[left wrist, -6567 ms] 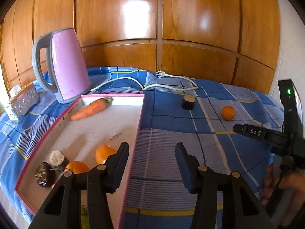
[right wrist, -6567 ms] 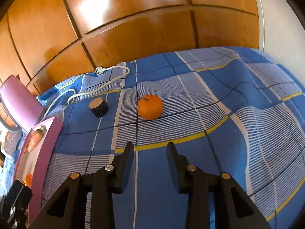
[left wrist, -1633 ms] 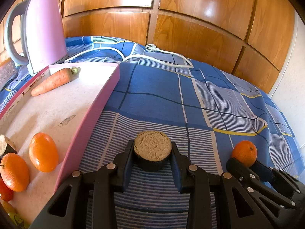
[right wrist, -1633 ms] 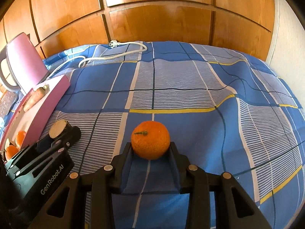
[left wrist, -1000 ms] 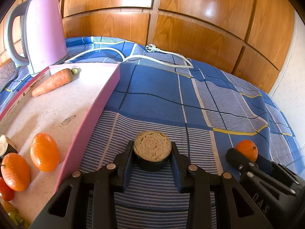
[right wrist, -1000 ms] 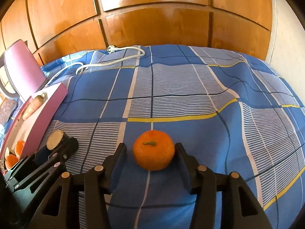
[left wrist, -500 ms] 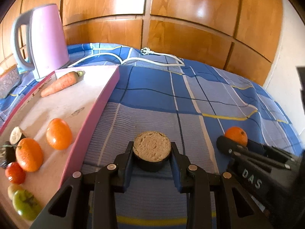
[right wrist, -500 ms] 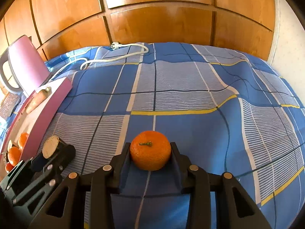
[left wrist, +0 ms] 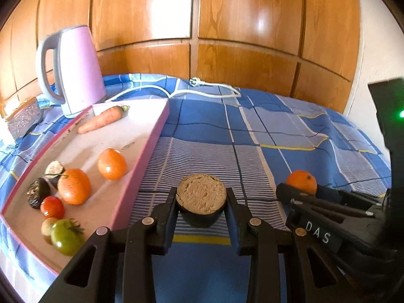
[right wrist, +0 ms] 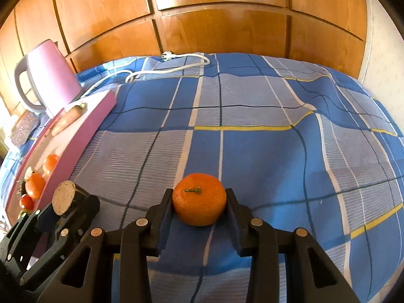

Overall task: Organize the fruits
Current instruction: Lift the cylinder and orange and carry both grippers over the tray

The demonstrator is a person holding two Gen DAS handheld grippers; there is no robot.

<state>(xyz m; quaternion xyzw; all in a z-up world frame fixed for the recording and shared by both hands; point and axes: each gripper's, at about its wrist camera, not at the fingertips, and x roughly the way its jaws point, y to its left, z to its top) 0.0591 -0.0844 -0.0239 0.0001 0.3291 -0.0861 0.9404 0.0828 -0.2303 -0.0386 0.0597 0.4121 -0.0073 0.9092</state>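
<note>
while a dark cut-topped fruit piece [left wrist: 201,200] is clamped by the left gripper [left wrist: 201,208], a tangerine [right wrist: 199,199] is gripped in the right gripper [right wrist: 199,208].

Two wrist fisheyes, low, angled down (close) — sharing checked cloth [left wrist: 277,131], pink tray [right wrist: 83,123]

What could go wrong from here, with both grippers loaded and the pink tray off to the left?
1. The orange is round and pinched only at its sides by the right gripper; it could slip out onto the sloping bedspread.
2. The tray is crowded at its near end, so the dark cut piece in the left gripper could knock fruit there.
</note>
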